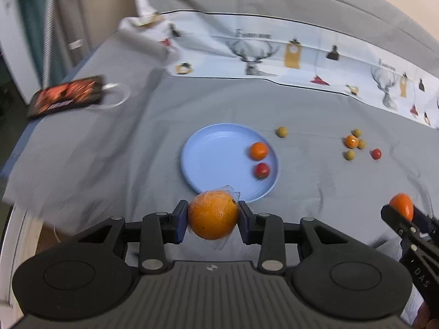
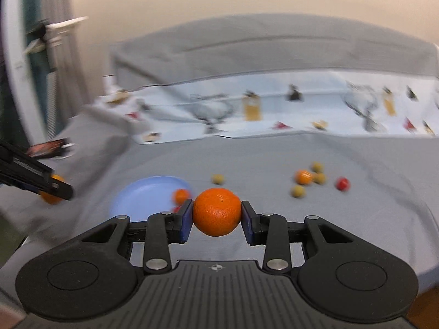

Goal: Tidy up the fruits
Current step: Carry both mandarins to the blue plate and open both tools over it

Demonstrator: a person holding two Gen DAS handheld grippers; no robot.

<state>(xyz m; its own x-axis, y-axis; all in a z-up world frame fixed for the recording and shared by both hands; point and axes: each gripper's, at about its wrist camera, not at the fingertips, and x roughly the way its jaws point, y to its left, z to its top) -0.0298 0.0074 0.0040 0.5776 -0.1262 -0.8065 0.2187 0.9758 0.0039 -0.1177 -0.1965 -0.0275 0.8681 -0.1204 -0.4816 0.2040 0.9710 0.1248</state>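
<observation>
My left gripper (image 1: 213, 216) is shut on a plastic-wrapped orange (image 1: 212, 213), held just in front of the near rim of the blue plate (image 1: 214, 148). The plate holds a small orange (image 1: 258, 150) and a red tomato (image 1: 262, 170). My right gripper (image 2: 217, 213) is shut on a bare orange (image 2: 217, 211) above the grey cloth, right of the plate (image 2: 142, 194). It also shows at the right edge of the left wrist view (image 1: 402, 211). Loose fruit lies to the right: a green one (image 1: 282, 132), a small orange (image 1: 351, 141), a red tomato (image 1: 376, 153).
A grey cloth (image 1: 109, 142) covers the table. A phone with a white cable (image 1: 67, 96) lies at the far left. A printed deer-pattern cloth (image 1: 274, 54) runs along the back. A rolled grey towel (image 1: 142, 42) sits at the back left.
</observation>
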